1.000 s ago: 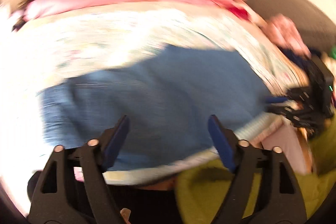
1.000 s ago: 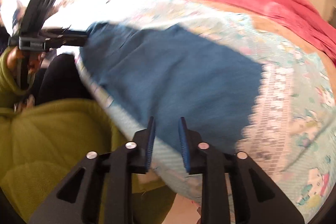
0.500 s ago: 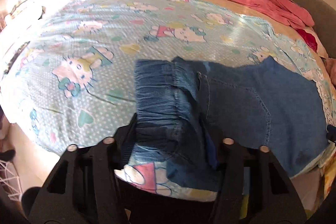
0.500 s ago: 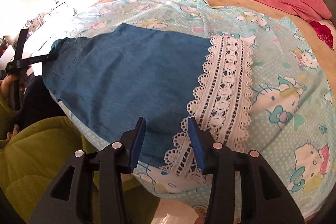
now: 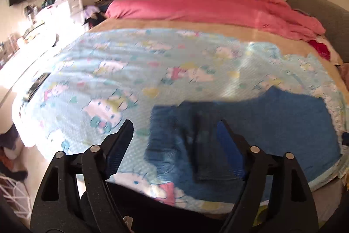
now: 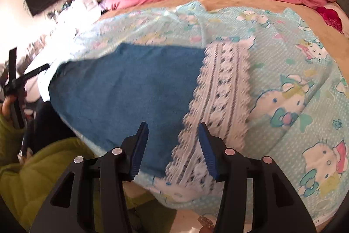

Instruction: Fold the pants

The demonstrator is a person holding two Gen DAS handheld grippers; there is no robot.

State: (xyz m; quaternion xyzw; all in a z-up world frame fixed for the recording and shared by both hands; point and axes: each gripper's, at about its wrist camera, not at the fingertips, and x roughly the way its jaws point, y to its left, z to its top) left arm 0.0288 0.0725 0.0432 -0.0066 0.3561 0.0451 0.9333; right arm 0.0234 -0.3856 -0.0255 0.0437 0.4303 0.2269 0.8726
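Observation:
Blue denim pants [image 5: 250,130] with a white lace hem [image 6: 220,97] lie flat near the front edge of the bed. In the left wrist view my left gripper [image 5: 174,126] is open and empty, above the waistband end [image 5: 170,137]. In the right wrist view my right gripper [image 6: 173,126] is open and empty, above the seam between the denim [image 6: 130,84] and the lace. The left gripper also shows in the right wrist view [image 6: 26,78] at the far left, by the waistband corner.
The bed carries a light blue cartoon-print sheet [image 5: 130,71] and a pink duvet [image 5: 207,6] at the back. A grey headboard [image 5: 316,14] stands at the right. Cluttered shelves [image 5: 65,8] stand at the left. My green sleeve [image 6: 43,178] is in the lower left.
My left gripper has opened and let go of the waistband, which now lies on the bed. My right gripper has opened wider and shifted a little over the lace hem.

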